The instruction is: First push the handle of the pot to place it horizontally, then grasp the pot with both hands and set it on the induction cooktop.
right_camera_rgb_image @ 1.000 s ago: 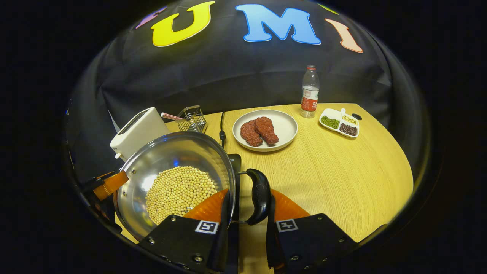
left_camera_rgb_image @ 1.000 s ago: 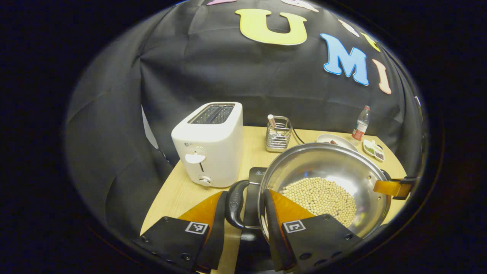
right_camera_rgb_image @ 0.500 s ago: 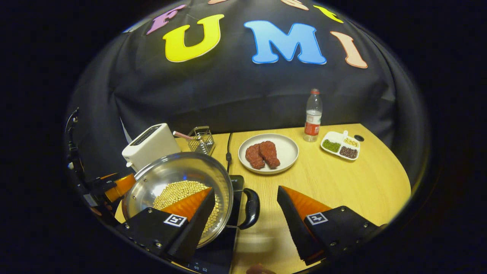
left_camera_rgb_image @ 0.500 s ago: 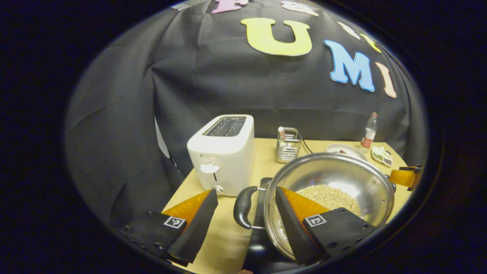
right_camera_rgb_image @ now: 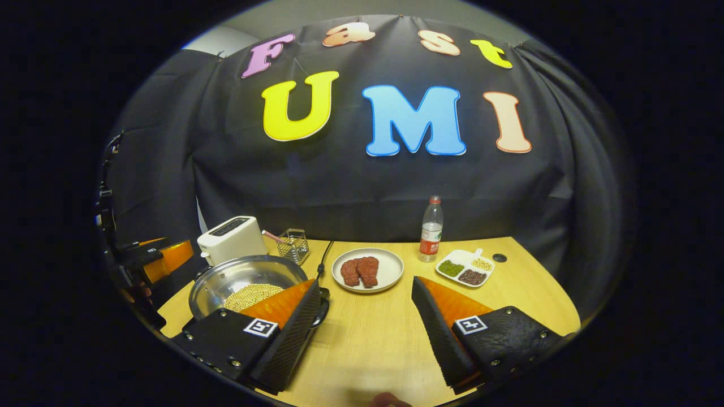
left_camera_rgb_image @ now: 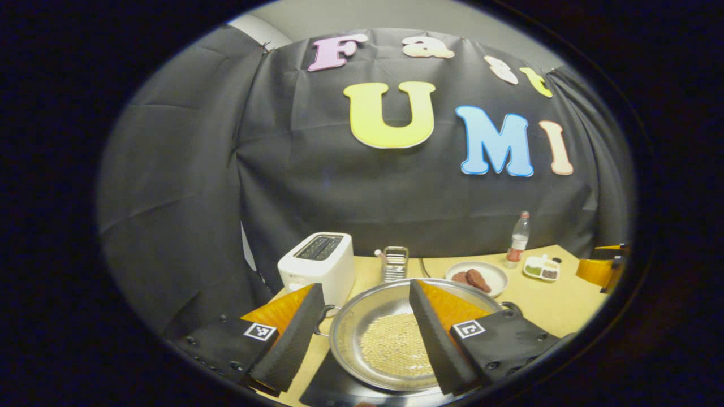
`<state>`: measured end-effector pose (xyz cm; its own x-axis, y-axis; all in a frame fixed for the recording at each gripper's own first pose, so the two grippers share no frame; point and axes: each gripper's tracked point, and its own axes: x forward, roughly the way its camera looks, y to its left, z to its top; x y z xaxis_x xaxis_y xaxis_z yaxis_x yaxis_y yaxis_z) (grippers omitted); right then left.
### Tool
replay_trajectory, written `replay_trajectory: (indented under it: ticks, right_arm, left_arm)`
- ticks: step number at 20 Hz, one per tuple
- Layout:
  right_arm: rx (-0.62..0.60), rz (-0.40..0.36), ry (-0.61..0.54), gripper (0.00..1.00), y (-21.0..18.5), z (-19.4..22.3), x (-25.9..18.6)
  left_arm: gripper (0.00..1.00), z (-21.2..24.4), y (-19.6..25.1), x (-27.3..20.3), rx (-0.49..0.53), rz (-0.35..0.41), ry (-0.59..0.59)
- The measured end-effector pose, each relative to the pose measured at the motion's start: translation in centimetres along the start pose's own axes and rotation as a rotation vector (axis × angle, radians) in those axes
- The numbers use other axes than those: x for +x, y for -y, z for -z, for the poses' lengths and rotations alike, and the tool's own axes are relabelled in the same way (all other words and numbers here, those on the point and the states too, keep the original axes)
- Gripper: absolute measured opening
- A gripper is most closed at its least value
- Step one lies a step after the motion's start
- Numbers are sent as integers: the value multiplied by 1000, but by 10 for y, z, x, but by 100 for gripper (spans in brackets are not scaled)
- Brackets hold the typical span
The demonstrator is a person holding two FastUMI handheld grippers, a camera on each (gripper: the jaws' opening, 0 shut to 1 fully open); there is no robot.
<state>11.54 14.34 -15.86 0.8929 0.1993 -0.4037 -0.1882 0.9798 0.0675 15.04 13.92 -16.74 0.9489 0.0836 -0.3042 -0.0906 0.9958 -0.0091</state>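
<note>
pot [left_camera_rgb_image: 350, 339] silver, beige beans | toaster [left_camera_rgb_image: 317, 264] white | table [right_camera_rgb_image: 526, 288] light wood | plate [right_camera_rgb_image: 390, 270] white, red-brown meat

We see a booth draped on all sides with black cloth [right_camera_rgb_image: 350, 192], creased in soft folds and gathered at the corners. Above the cloth's top edge runs a strip of pale grey wall [left_camera_rgb_image: 396, 14], with a lighter patch at the upper left [right_camera_rgb_image: 218, 40]. Below, a light wooden surface [right_camera_rgb_image: 509, 288] with a curved front edge meets the cloth at the back; a small dark round hole [right_camera_rgb_image: 499, 258] sits near its far right corner. The light is dim and warm, brightest on the surface, and the cloth falls off into shadow at both sides.
</note>
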Motion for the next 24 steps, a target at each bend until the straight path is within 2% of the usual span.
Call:
replay_trajectory:
  ticks: [2,5,7,8,10,12,13,17,19,23,24]
  right_arm:
    - [-27,-4,44,98,17,-9,-27]
    - [-54,19,95,98,51,-20,-67]
    - [-34,28,117,98,70,-24,-91]
    - [-19,24,124,98,77,-26,-102]
    - [-4,29,146,98,95,-30,-124]
    - [3,51,166,98,112,-34,-143]
    - [8,60,177,98,117,-36,-150]
    - [26,100,231,98,129,-47,-177]
    - [43,100,275,98,127,-55,-186]
    - [40,107,293,98,124,-56,-196]
    - [45,107,299,98,122,-57,-199]
  left_arm:
    - [100,-13,27,-27,4,16,25]
    - [94,-33,76,-68,-1,50,67]
    - [100,-45,102,-96,3,68,98]
    - [97,-54,113,-110,7,76,118]
    - [100,-66,128,-137,12,81,155]
    - [97,-76,143,-160,18,99,179]
    - [100,-79,147,-170,24,105,187]
    - [98,-94,146,-203,12,98,238]
    - [97,-97,138,-213,27,86,251]
    - [97,-101,122,-230,38,73,255]
    - [100,-101,118,-233,38,68,250]
